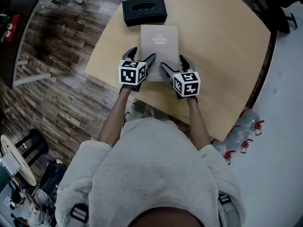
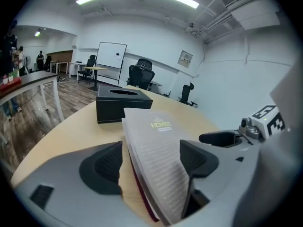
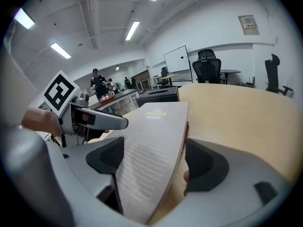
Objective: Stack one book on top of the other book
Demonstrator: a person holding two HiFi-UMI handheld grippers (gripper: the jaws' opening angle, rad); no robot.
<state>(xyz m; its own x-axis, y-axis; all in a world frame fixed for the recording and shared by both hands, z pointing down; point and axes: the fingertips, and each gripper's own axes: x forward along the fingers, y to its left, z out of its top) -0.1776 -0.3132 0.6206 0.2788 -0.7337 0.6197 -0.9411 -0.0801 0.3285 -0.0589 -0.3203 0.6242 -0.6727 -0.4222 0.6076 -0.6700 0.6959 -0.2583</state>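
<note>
Both left gripper [image 1: 143, 53] and right gripper [image 1: 173, 61] are straddling the grey book [image 1: 159, 46], jaws apart, seemingly settling it atop the red book [image 2: 143, 189]. Next: retreating without dragging.

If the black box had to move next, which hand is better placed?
Left, probably. The black rectangular tissue box sits straight ahead of the left gripper, whose fingers stand open around the grey paperback book's corner. The right gripper is farther from it, across the book.

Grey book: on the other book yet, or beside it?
On it: the grey book lies over the dark red book, whose edge shows beneath in the left gripper view.
</note>
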